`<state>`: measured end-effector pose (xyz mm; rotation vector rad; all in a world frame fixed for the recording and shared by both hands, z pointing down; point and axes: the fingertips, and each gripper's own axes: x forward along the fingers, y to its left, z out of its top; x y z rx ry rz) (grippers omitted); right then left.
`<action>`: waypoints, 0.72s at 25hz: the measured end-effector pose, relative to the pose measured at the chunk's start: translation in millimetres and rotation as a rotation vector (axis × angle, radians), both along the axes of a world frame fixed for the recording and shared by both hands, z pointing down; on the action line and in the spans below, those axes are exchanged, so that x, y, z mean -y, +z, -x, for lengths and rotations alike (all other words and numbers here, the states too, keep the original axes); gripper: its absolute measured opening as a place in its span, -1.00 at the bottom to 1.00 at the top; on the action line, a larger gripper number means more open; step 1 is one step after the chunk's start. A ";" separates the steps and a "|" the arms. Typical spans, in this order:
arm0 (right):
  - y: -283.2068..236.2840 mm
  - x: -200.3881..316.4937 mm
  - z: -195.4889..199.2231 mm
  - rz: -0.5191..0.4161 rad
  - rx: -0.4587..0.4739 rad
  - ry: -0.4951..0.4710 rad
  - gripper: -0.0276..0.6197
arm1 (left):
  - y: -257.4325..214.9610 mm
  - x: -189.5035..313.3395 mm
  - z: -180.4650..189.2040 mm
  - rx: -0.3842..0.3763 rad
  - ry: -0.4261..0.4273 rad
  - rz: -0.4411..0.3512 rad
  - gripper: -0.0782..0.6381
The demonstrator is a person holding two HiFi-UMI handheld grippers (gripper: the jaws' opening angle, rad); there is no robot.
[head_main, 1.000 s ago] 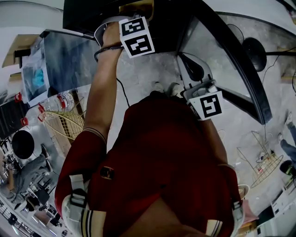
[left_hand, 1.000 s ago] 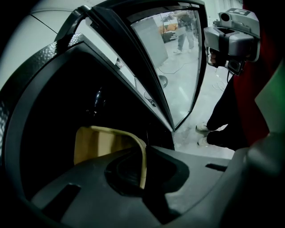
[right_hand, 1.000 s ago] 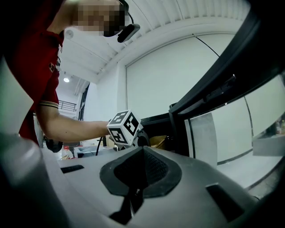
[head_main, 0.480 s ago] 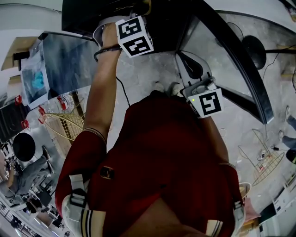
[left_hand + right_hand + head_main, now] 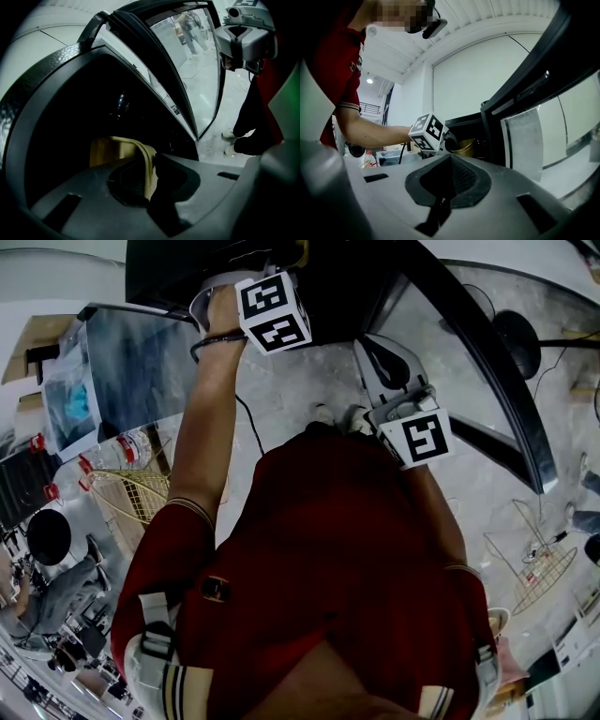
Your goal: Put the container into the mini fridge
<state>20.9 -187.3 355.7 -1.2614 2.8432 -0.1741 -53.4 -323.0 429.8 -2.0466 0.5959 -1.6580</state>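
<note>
Container: the tan container [image 5: 115, 150] is inside the dark cavity of the mini fridge [image 5: 44, 89], low in it. Only its rim and a part of its wall show. I judge that it rests on the fridge bottom, but the gripper hides this.

Left gripper: the left gripper [image 5: 153, 164] reaches down into the fridge. Its jaws are narrow, with the thin wall of the container between them. They have just been opening a little, and the pads seem not to press on the wall now.

Why this hold: a pinch on the wall at the rim probably lets the container go through the opening upright, and a small opening of the jaws is enough to free it.

Right gripper: the right gripper [image 5: 450, 161] has its jaws together with nothing between them. It is held level beside the door [image 5: 441, 343] and faces the fridge. It seems only to wait out of the way.

Door: it stands wide open on the person's right side, so the cavity is free to reach.

Stage: the placing looks nearly done. The left gripper is not yet drawn out, and the door is not closed.

Counts: one container, one mini fridge, one open door, two grippers, two marker cubes [image 5: 272, 313] in the head view, and two wire baskets [image 5: 136, 493] on the floor, one at each side.
</note>
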 end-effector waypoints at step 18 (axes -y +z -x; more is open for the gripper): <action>11.3 1.2 -2.2 0.027 -0.023 0.010 -0.92 | -10.1 25.2 -1.4 -0.079 -0.022 -0.239 -0.49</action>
